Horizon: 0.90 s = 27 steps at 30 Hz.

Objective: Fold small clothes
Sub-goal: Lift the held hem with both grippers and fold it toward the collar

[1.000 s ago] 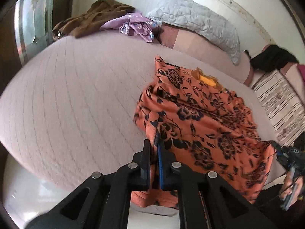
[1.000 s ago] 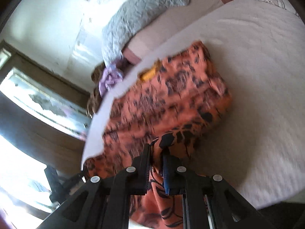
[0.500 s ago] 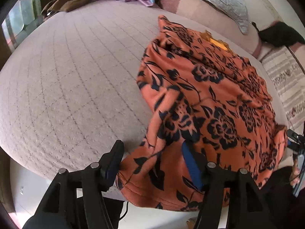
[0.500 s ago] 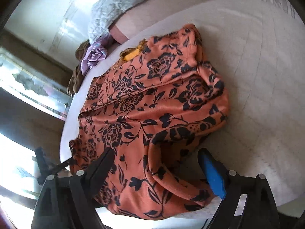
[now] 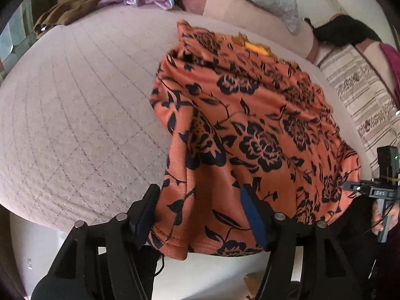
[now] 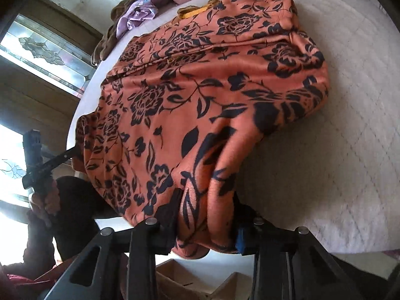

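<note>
- the orange garment with black rose print (image 5: 252,135) lies folded on the pale quilted bed (image 5: 75,115), its near edge over the bed's rim
- your left gripper (image 5: 200,212) is spread wide around that edge
- your right gripper (image 6: 205,225) is also spread, fabric bunched between its fingers

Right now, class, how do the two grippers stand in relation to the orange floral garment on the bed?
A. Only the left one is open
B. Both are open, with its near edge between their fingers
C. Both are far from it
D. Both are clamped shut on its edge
B: the left gripper and right gripper each show spread fingers with the orange floral garment hanging between them.
</note>
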Available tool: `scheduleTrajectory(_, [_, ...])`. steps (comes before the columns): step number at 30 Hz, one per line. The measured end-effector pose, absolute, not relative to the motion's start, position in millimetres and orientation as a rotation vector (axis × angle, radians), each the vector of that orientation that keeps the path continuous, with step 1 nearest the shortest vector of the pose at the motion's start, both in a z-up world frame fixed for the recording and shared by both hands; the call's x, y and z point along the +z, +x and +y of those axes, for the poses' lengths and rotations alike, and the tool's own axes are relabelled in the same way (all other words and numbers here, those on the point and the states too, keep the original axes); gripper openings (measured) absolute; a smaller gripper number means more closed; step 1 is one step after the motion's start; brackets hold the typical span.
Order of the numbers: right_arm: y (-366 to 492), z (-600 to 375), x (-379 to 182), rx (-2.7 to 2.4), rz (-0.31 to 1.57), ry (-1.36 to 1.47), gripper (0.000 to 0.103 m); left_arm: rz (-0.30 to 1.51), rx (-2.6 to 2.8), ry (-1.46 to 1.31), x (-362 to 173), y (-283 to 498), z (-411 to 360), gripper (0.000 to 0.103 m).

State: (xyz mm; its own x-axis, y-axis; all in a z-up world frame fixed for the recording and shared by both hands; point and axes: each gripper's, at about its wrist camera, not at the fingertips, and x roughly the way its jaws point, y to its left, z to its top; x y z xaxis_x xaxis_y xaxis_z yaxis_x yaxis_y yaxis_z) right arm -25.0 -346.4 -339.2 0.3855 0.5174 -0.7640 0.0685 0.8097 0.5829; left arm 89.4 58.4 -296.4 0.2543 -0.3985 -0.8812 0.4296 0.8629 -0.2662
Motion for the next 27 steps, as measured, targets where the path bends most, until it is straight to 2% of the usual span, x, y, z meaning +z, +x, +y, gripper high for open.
scheduleTrajectory(4, [-28.5, -342.1, -346.1, 0.348, 1.22, 0.666, 0.04, 1.254, -0.511, 0.067, -312.4, 98.3, 47.6, 0.067])
scheduleTrajectory(5, [-29.1, -341.2, -350.5, 0.337, 1.252, 0.673, 0.046, 1.245, -0.517, 0.062, -310.2, 98.3, 47.5, 0.066])
scheduleTrajectory(8, [-32.4, -338.7, -354.2, 0.335, 1.258, 0.689, 0.062, 1.242, -0.553, 0.018, -306.2, 99.4, 48.8, 0.04])
scheduleTrajectory(12, [-36.5, -332.7, -351.0, 0.344, 1.229, 0.7, 0.061, 1.24, -0.574, -0.015, -304.6, 103.8, 44.1, 0.027])
scheduleTrajectory(13, [-38.1, -329.2, -349.3, 0.35, 1.213, 0.699, 0.056, 1.234, -0.578, -0.009, -304.2, 102.6, 44.0, 0.026])
scheduleTrajectory(14, [-40.0, -325.8, -347.5, 0.344, 1.201, 0.695, 0.042, 1.226, -0.582, 0.001, -302.9, 101.6, 43.1, 0.023])
scheduleTrajectory(15, [-41.5, -325.0, -345.9, 0.336, 1.2, 0.694, 0.034, 1.219, -0.584, 0.011, -303.6, 101.2, 40.5, 0.021])
scheduleTrajectory(17, [-45.2, -323.5, -345.3, 0.314, 1.196, 0.687, 0.027, 1.207, -0.588, 0.023, -301.8, 100.0, 35.1, 0.019])
scheduleTrajectory(22, [-58.0, -334.2, -323.9, 0.321, 1.114, 0.735, 0.024, 1.184, -0.623, -0.01, -289.3, 99.6, 38.1, 0.015])
scheduleTrajectory(27, [-59.4, -359.3, -287.4, 0.367, 0.949, 0.832, 0.024, 1.125, -0.641, -0.076, -257.8, 114.4, 50.7, 0.014])
